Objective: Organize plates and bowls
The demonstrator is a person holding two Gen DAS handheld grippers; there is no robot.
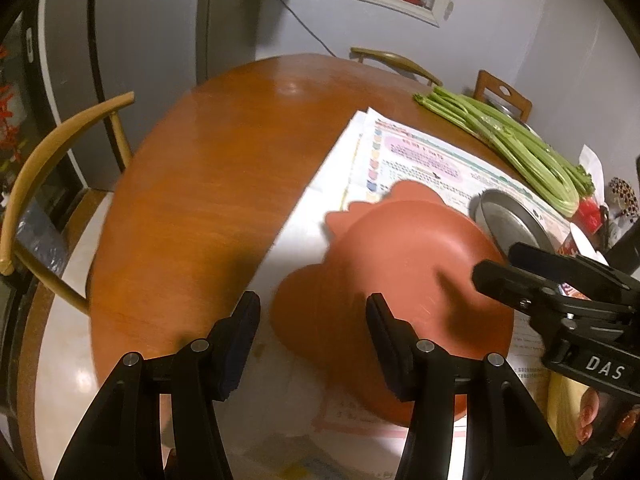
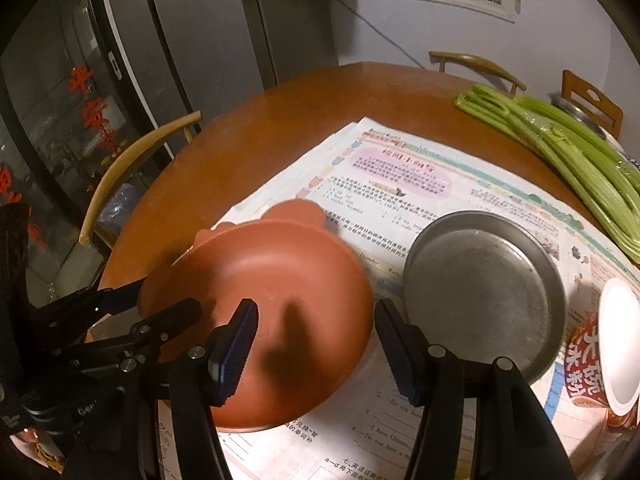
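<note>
A terracotta animal-shaped plate [image 1: 384, 280] with ear-like tabs lies on printed paper sheets; it also shows in the right wrist view [image 2: 280, 300]. A grey metal plate [image 2: 480, 296] lies to its right, seen edge-on in the left wrist view [image 1: 512, 224]. My left gripper [image 1: 312, 340] is open and empty, just above the terracotta plate's near-left edge. My right gripper [image 2: 316, 344] is open and empty, over the terracotta plate's right rim, beside the metal plate. Each gripper shows in the other's view: the right [image 1: 560, 296], the left [image 2: 132, 312].
The round wooden table [image 1: 200, 184] carries the paper sheets [image 2: 420, 184], a bundle of celery [image 2: 568, 152] at the far right, and a white-lidded instant food cup [image 2: 612, 344] at the right edge. Wooden chairs [image 1: 52, 168] ring the table. A dark fridge [image 2: 80, 100] stands at left.
</note>
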